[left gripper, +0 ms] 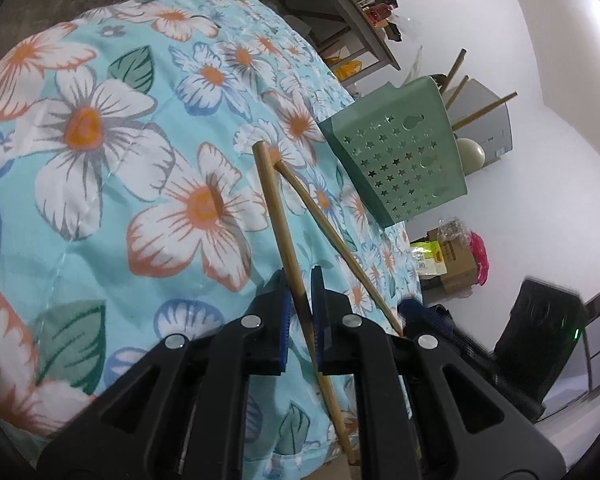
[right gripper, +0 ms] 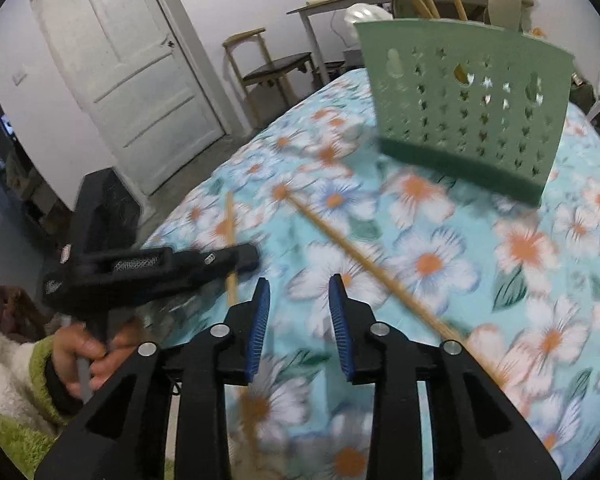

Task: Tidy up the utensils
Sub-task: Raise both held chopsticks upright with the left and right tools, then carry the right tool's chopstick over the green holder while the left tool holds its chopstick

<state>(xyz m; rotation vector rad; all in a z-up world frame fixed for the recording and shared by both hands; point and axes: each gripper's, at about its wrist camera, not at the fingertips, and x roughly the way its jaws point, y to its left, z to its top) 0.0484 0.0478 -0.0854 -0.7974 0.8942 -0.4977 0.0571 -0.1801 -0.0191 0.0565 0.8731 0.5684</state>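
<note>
Beyond two chopsticks (left gripper: 332,248), green holder (left gripper: 400,152) stands on floral cloth (left gripper: 100,160)

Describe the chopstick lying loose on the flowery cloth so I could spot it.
Find the green star-holed basket on the floral cloth. Two bamboo chopsticks lie before it. The loose chopstick runs nearer the basket; the other chopstick is clamped in the left tongs.

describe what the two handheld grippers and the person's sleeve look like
Both the left gripper and right gripper are matte black plastic with triangular cut-outs, round silver pivot pins, and jaws lined with ribbed blue pads. The sleeve is fluffy cream fleece with a green trim.
</note>
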